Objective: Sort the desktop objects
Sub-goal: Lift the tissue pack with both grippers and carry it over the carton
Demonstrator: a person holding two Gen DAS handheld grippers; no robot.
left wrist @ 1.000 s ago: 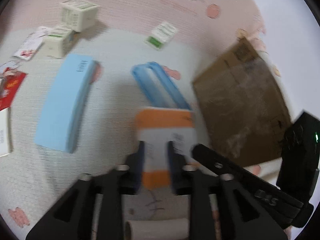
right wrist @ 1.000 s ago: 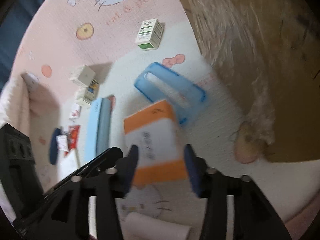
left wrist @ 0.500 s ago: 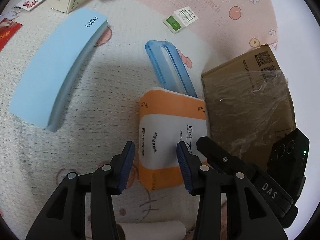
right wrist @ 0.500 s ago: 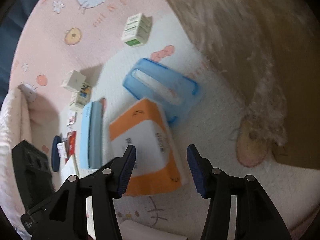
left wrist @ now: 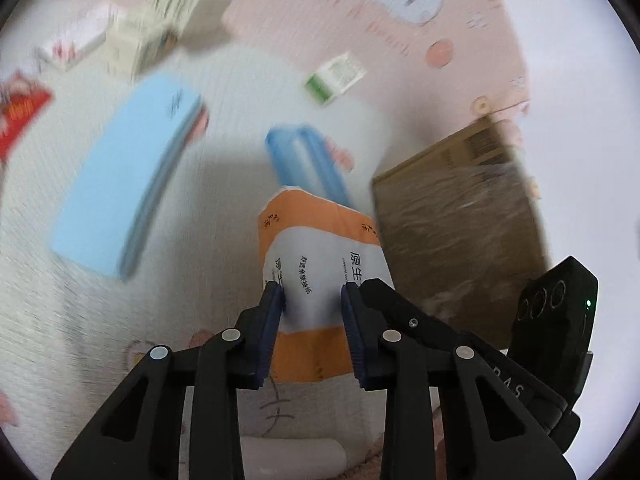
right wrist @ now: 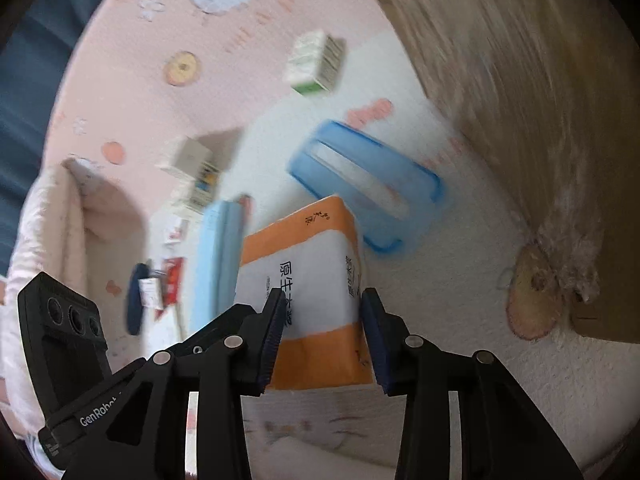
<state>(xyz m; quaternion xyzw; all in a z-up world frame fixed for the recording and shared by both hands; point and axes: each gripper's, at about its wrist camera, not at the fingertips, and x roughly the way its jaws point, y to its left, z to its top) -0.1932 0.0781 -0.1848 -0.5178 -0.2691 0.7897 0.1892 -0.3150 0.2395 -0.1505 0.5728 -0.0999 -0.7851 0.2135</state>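
Note:
An orange and white tissue pack is sharp in both views while the mat behind it blurs. My left gripper is shut on it, its blue pads pressing into the white wrapper from both sides. The pack also shows in the right wrist view. My right gripper holds it too, its pads against the pack's two sides. The pack is lifted off the mat.
A brown cardboard box stands to the right. A blue plastic holder lies behind the pack, a long light-blue case to the left. Small white boxes, a green-and-white box and red packets lie farther back on the pink mat.
Half a second ago both grippers stood open around the pack on the mat. Both have since closed on it, and the scene blurs as the pack moves with them.

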